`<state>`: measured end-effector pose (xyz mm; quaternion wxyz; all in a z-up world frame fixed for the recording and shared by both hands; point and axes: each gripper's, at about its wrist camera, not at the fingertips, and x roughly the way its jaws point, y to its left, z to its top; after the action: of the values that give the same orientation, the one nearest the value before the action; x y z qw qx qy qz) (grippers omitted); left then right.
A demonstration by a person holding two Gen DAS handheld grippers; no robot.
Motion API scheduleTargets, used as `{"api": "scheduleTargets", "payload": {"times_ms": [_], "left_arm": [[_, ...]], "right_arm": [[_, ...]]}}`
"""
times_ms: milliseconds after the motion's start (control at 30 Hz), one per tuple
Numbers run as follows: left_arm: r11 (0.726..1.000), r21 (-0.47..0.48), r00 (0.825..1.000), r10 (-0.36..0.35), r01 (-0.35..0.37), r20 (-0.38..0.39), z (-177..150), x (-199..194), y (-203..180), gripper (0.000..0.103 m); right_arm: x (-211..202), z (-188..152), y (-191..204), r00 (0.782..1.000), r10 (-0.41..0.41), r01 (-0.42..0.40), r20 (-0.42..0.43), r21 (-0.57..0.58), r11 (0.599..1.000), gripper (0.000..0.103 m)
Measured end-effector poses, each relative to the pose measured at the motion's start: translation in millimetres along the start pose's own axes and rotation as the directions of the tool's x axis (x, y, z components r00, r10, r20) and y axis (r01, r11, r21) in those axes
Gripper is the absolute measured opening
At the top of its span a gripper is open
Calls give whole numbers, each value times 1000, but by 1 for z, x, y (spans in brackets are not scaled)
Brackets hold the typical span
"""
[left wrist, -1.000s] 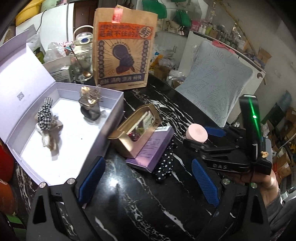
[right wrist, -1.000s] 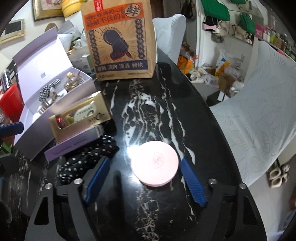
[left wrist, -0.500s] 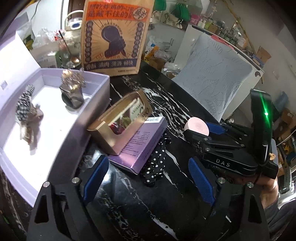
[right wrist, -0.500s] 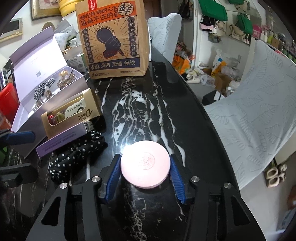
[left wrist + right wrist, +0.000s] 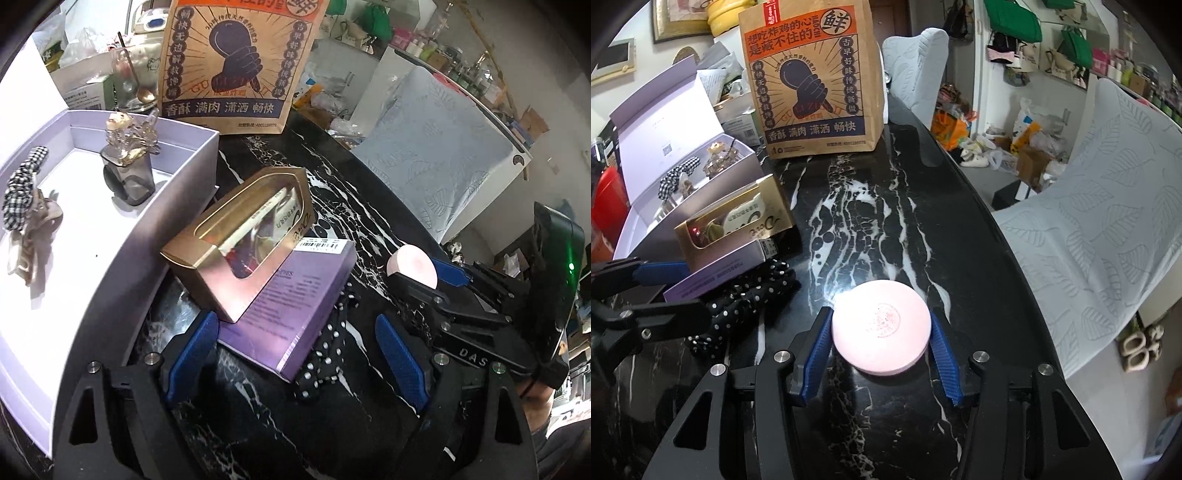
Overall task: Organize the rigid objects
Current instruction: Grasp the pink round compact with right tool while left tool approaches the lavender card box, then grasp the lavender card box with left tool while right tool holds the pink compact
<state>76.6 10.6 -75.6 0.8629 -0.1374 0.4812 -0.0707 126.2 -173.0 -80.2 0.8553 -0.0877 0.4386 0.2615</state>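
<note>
A round pink compact (image 5: 881, 326) lies on the black marble table (image 5: 871, 206), and my right gripper (image 5: 881, 356) is shut on it, with a blue pad pressed to each side. The left wrist view shows the same compact (image 5: 412, 264) in the right gripper (image 5: 428, 275) at right. My left gripper (image 5: 295, 360) stands open low over the near corner of a purple box (image 5: 295, 306). A gold window box (image 5: 240, 251) rests on that box, and a black polka-dot cloth (image 5: 332, 339) lies inside the right finger. Neither pad presses on anything.
An open lilac gift box (image 5: 110, 258) at left holds a checked scrunchie (image 5: 22, 184), a hair clip and a small perfume bottle (image 5: 127, 173). A brown paper bag (image 5: 812, 85) stands at the back. Leaf-patterned covered chairs (image 5: 1089, 221) flank the table's right edge.
The right gripper closed on the pink compact, then stayed put. The left gripper sank and moved in, so the purple and gold boxes loom larger between its fingers.
</note>
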Motion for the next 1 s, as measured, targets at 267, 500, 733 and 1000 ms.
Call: {"api": "scheduleTargets", "payload": {"times_ms": [267,500,733,1000], "left_arm": [[998,-29,998,-51,50,-36,9,16,6,86],[998,16,997,-63,64,-42,2,18,-7,37],[995,71,997,-61,64,-50,-9,19,-28,33],[993,88,995,-79,85,-62,-32,8,-41,32]], "right_arm": [[1,1,0,1000,1,-1,1,0,1000,51],[0,0,-2,1000,-6,6,3,7,1000,51],[-5,-6,-1,1000,10,-10,10,2,1000,51],[-18,-22,10,1000,31,-31,-1,-18,999,51]]}}
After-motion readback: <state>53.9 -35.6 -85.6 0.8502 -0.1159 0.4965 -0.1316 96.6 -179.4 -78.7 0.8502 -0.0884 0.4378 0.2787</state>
